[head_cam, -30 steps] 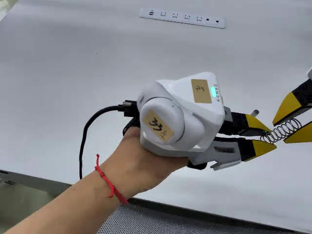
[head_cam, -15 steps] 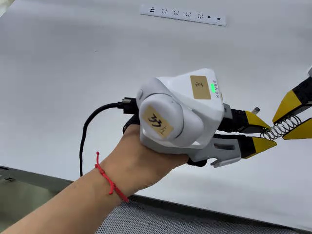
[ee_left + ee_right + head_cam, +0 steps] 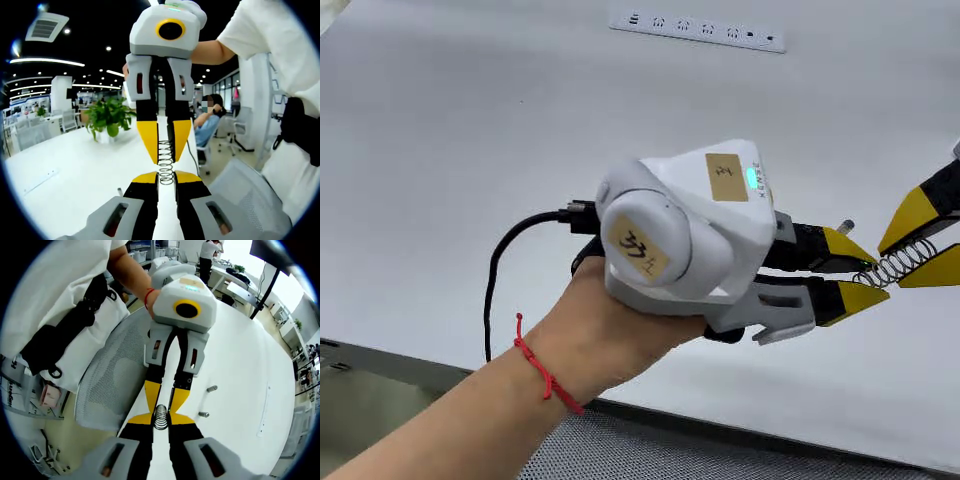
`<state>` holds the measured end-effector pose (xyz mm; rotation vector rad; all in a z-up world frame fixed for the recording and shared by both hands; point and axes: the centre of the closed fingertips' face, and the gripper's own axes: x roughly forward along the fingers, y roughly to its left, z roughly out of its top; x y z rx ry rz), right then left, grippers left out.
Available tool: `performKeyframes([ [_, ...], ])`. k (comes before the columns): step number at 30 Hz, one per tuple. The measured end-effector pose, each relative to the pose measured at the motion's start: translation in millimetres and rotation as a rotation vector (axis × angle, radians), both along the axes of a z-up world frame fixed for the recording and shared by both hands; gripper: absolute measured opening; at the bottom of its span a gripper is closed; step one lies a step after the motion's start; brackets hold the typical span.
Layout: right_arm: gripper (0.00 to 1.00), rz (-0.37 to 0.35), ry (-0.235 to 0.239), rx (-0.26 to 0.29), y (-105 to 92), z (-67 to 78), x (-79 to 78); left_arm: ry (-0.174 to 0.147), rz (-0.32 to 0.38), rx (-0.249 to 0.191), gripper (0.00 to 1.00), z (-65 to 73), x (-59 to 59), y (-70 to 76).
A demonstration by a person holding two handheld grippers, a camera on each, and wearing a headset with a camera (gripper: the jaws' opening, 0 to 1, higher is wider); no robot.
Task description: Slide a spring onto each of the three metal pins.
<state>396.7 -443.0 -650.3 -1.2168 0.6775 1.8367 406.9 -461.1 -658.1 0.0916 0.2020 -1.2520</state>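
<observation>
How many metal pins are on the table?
2. In the right gripper view, one pin sits on the table, another pin just nearer. A third may be hidden.

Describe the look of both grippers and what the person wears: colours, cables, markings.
Left gripper: rounded white body, tan handwritten labels, green light, black cable, black jaws tipped yellow. Right gripper: grey arms, the same black, yellow-tipped jaws. The person wears a red cord bracelet and a white short sleeve.

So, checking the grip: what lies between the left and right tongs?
A coil spring, one end in the left tongs, the other in the right tongs; clearest in the left gripper view.
</observation>
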Motion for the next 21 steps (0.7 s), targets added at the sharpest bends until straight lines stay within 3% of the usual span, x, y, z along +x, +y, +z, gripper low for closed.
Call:
performKeyframes([
  [10,0.12,-0.047,-0.007,0.019,-3.1,6.8,10.3,0.011,0.031,0.02,0.2,-4.7,1.8,15.0],
  [21,0.12,-0.146,-0.039,0.038,-12.6,14.6,37.7,0.013,0.108,0.04,0.33,-12.1,6.5,52.3],
])
